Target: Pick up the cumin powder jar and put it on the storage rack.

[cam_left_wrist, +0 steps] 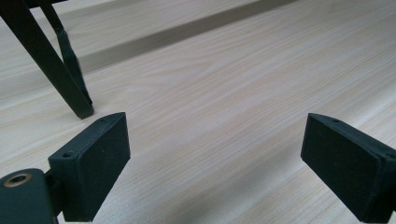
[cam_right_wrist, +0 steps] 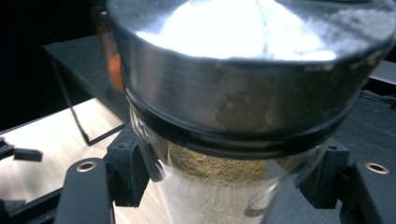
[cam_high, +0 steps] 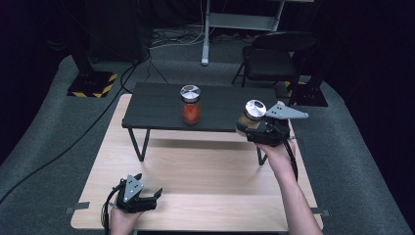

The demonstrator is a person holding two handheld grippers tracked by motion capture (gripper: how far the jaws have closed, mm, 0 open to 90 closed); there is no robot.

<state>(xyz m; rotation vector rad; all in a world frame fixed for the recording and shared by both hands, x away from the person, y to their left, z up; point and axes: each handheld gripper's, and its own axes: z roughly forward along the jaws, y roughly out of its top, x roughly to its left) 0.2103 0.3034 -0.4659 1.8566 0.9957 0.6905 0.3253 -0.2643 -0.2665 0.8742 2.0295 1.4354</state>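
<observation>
The clear glass jar of brown powder with a shiny metal lid (cam_right_wrist: 243, 116) sits clamped between the right gripper's (cam_high: 262, 129) jaws, held above the right end of the low black shelf (cam_high: 156, 105); rigid, smooth and probably breakable, it is best squeezed on the glass just under the lid, as here. There are two jars, the second, a metal-lidded glass jar of orange powder (cam_high: 190, 104), standing on the shelf at ten o'clock from the first. At seven o'clock, the left gripper (cam_high: 144, 198) rests low over the pale wooden table (cam_high: 205, 171), jaws apart and empty.
</observation>
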